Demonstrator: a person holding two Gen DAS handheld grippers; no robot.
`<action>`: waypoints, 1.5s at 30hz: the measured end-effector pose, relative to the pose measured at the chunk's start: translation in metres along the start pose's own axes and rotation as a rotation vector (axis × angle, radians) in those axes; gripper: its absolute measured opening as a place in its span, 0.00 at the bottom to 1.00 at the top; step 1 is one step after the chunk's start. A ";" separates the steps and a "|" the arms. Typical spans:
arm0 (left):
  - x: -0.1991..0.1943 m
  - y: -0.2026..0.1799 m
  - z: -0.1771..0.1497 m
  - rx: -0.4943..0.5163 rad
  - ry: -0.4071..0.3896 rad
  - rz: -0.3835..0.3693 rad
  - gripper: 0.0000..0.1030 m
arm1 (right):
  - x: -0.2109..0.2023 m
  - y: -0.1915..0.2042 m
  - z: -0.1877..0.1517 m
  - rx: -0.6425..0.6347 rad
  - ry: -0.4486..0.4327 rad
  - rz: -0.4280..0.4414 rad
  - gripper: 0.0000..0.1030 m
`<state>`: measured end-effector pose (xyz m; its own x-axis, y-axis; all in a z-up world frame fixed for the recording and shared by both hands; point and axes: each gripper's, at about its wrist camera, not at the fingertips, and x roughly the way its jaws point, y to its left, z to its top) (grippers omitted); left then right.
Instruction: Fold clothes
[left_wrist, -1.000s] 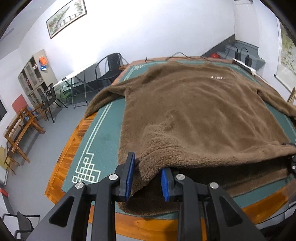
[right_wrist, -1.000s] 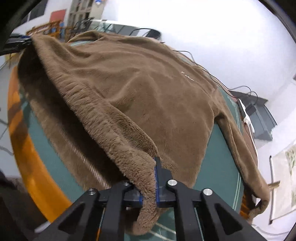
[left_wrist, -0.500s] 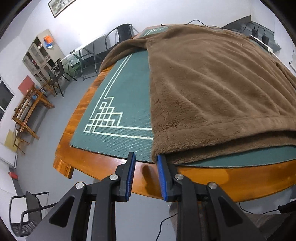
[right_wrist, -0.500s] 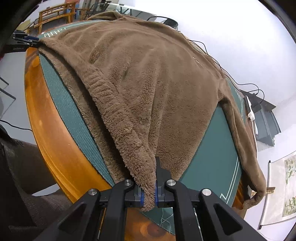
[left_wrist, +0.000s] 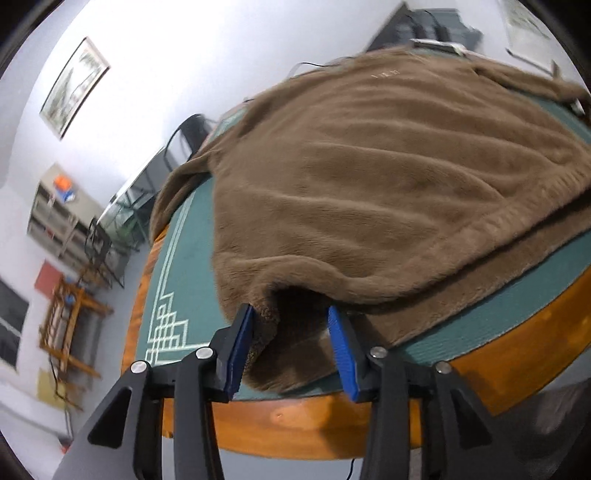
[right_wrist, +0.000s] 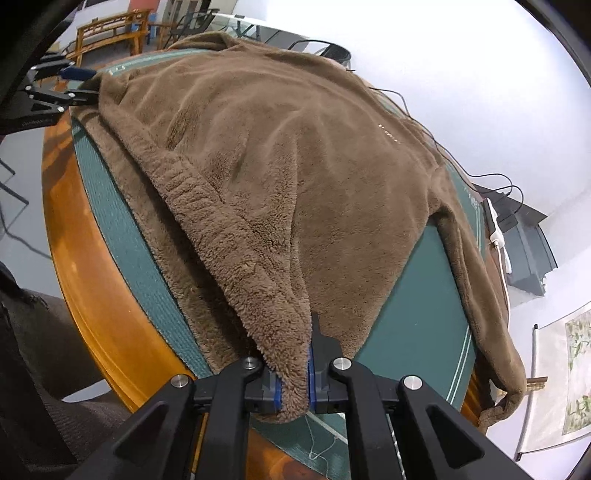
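Observation:
A brown fleece sweater lies spread over the green table mat, its hem toward me. My left gripper is at the hem's left corner, its jaws opening. A lifted fold of hem arches between the blue pads and brushes only the left pad, so it is not pinched. In the right wrist view the sweater rises to my right gripper, which is shut on the hem's right corner. The left gripper shows at the far corner there.
The table's orange wooden rim runs just below both grippers. A sleeve hangs over the table's right side. A white power strip and cables lie at the far end. Wooden chairs and a cabinet stand at left.
The hem, lifted a second ago, has come down onto the mat. My left gripper dropped to the table edge and its jaws have spread wider around the left corner. The right gripper keeps its hold.

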<state>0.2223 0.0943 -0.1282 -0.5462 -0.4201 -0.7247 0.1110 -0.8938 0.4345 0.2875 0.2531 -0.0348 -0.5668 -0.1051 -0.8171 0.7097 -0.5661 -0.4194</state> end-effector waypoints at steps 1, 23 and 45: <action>0.000 -0.004 0.001 0.022 -0.008 0.000 0.45 | 0.001 0.000 0.001 -0.003 0.003 0.001 0.08; 0.004 -0.008 0.017 0.192 -0.030 0.078 0.45 | 0.002 -0.008 0.009 0.101 -0.057 0.027 0.19; 0.027 -0.011 0.027 0.363 0.043 -0.002 0.08 | 0.003 0.005 0.033 0.157 -0.064 0.204 0.47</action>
<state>0.1843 0.0971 -0.1381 -0.5096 -0.4317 -0.7443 -0.1959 -0.7841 0.5889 0.2757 0.2233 -0.0265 -0.4477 -0.2789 -0.8496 0.7414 -0.6469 -0.1783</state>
